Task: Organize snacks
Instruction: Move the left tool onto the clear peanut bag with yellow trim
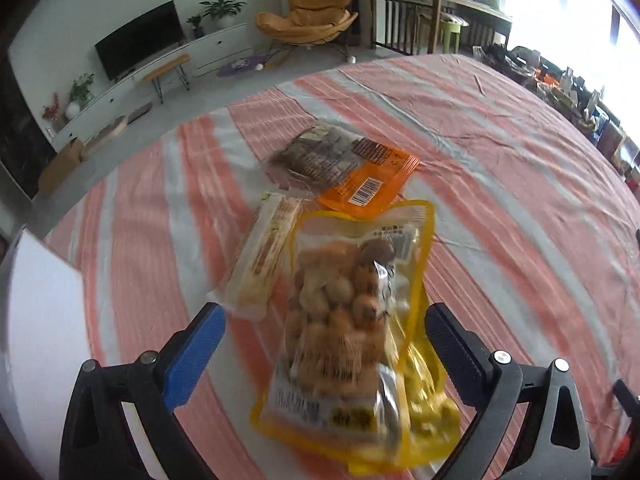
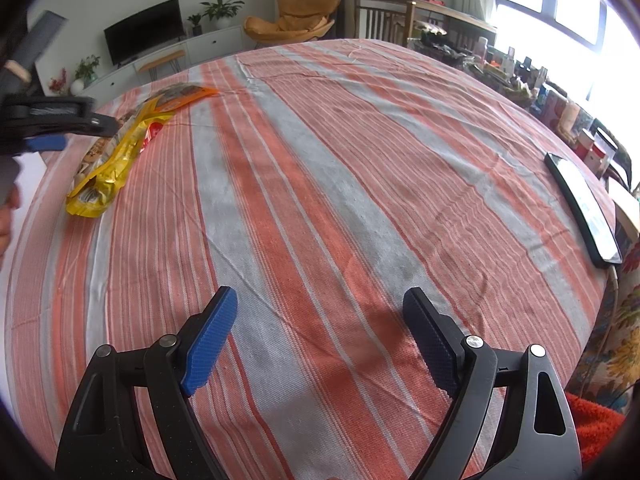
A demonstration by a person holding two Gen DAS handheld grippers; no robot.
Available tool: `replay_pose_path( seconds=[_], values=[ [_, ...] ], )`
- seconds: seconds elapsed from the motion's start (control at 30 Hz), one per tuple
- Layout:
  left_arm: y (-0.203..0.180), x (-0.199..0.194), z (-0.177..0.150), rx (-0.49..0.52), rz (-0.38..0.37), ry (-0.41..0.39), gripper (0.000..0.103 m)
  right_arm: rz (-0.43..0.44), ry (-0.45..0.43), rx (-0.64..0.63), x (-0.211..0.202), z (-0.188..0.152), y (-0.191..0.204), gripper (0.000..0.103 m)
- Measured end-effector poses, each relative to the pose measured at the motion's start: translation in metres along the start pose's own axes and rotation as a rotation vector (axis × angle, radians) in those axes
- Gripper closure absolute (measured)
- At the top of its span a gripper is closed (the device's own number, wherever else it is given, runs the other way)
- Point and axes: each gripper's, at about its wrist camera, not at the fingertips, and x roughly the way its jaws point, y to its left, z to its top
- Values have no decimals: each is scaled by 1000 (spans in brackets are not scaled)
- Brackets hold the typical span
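Observation:
In the left wrist view a yellow-edged bag of round brown snacks point(image 1: 344, 320) lies on the striped cloth, on top of another yellow bag point(image 1: 428, 404). My left gripper point(image 1: 324, 320) is open, its blue pads on either side of the bag, not touching it. Beyond lie a pale long snack pack point(image 1: 266, 256), an orange bag point(image 1: 372, 184) and a dark clear-fronted bag point(image 1: 312, 152). My right gripper point(image 2: 318, 312) is open and empty over bare cloth. In the right wrist view the yellow bags point(image 2: 116, 156) and left gripper point(image 2: 52, 128) show at far left.
The table wears a red, grey and white striped cloth point(image 2: 340, 168). A black phone point(image 2: 584, 208) lies at its right edge. Cluttered shelves point(image 2: 540, 88) stand at right. A white surface point(image 1: 40, 320) sits at lower left in the left wrist view.

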Motion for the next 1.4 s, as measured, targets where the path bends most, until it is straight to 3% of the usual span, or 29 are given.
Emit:
replay_pose_path(
  seconds=[0.03,0.07,0.17,0.23,0.3,0.37,0.43,0.53,0.57,0.67,0.73,0.8,0.87,1.07,1.4],
  values=[
    [-1,7,-1,-20,-70,10,32,0,0,0,0,0,0,15],
    [-2,8,-2,-42,-87,15,38,0,0,0,0,0,0,15],
    [-25,-6,-14,-41,-243,-11,47,1,0,0,0,1,1,15],
    [-43,-20,-27,-26,-296,-4,48,1,1,-1,1,2,2,14],
    [-52,-35,-41,-33,-239,-4,48,0,1,0,0,2,2,14],
    [-41,-45,-56,-120,-170,24,48,2,1,-1,0,2,2,14],
    [-21,-61,-74,-200,-18,43,48,3,1,-2,0,3,3,14],
    [-14,-79,-103,-183,131,32,45,1,1,-2,1,4,4,14],
    [-13,-78,-110,-183,143,51,39,2,1,-1,1,4,4,14],
    [-14,-70,-131,-196,160,83,16,2,0,-1,1,4,4,14],
    [-14,-64,-146,-236,144,91,13,3,1,-2,1,4,3,14],
    [-9,-62,-152,-288,128,70,2,4,1,-2,1,4,4,14],
    [-3,-58,-159,-321,124,43,0,5,0,-3,1,4,4,14],
    [-8,-58,-159,-251,103,-46,0,2,0,-1,1,4,4,14],
    [-8,-59,-160,-259,107,-56,0,2,-1,-1,1,3,4,14]
  ],
)
